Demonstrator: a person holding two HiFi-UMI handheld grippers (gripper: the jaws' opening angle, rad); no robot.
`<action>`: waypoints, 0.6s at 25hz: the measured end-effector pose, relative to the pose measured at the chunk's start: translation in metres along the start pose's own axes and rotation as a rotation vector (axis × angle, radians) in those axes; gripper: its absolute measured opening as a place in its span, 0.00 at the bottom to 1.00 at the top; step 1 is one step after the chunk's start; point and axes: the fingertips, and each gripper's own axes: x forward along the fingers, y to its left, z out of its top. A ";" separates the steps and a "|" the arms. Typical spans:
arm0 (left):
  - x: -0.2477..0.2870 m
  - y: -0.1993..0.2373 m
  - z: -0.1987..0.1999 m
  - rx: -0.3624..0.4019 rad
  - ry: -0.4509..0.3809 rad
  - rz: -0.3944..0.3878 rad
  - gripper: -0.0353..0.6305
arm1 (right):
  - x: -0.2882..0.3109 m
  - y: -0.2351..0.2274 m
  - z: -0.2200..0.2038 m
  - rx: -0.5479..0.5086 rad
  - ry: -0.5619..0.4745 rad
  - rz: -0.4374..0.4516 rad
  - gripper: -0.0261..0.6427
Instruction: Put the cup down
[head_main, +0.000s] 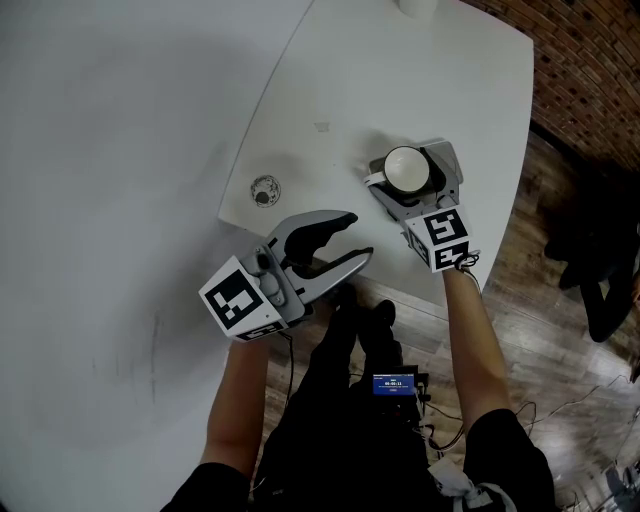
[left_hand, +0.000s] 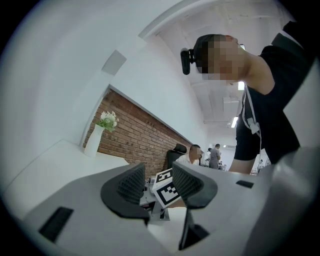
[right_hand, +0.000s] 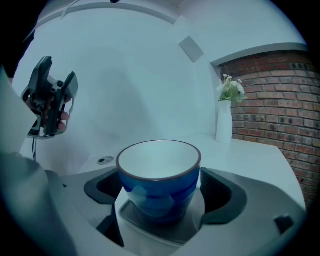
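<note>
Squarely between the right gripper's (head_main: 408, 165) spread jaws, the glossy blue cup (right_hand: 159, 180) with its white inside stood on the smooth white table (head_main: 440, 70), ribbed black pads just off its round wall. It sat near the table's front edge, with bare top beyond. The left gripper (head_main: 345, 240) hung off that edge, jaws apart and empty.

A white object (head_main: 417, 6), probably a vase, is cut off at the head view's top edge. The small screen (head_main: 394, 384) has unreadable print.
</note>
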 end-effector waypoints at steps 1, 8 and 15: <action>0.000 -0.001 0.001 -0.001 -0.003 -0.001 0.30 | -0.001 0.001 -0.002 0.001 0.002 0.006 0.74; -0.001 -0.005 0.007 0.008 -0.008 0.009 0.30 | -0.018 0.004 -0.001 0.017 -0.004 0.030 0.74; 0.004 -0.012 0.009 0.006 -0.009 0.012 0.30 | -0.042 0.004 0.015 0.118 -0.053 0.047 0.74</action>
